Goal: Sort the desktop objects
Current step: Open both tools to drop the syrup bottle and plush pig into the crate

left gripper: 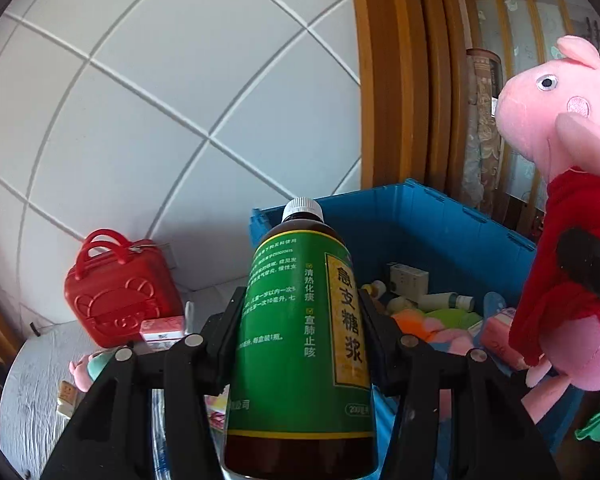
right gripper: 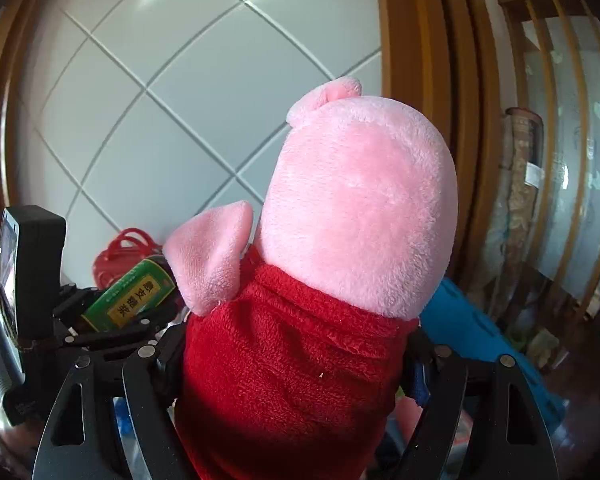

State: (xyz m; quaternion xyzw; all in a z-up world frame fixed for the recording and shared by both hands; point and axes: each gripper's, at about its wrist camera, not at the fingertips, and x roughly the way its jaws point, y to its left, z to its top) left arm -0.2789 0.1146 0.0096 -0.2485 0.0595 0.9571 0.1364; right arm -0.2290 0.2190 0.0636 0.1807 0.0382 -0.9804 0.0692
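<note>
Clamped between the fingers of the left gripper (left gripper: pixel 300 344), a brown syrup bottle (left gripper: pixel 300 340) with a green label is hanging in the air just short of the blue crate (left gripper: pixel 420 216), while the right gripper (right gripper: pixel 292 364) is squeezing the red-dressed body of a pink pig plush (right gripper: pixel 340 240) alongside. Small boxes, tubes and soft toys are already lying inside the crate. A red toy case (left gripper: pixel 120 292), a small box and another plush are waiting on the white-covered table (left gripper: pixel 32 392), so sorting looks partway done.
</note>
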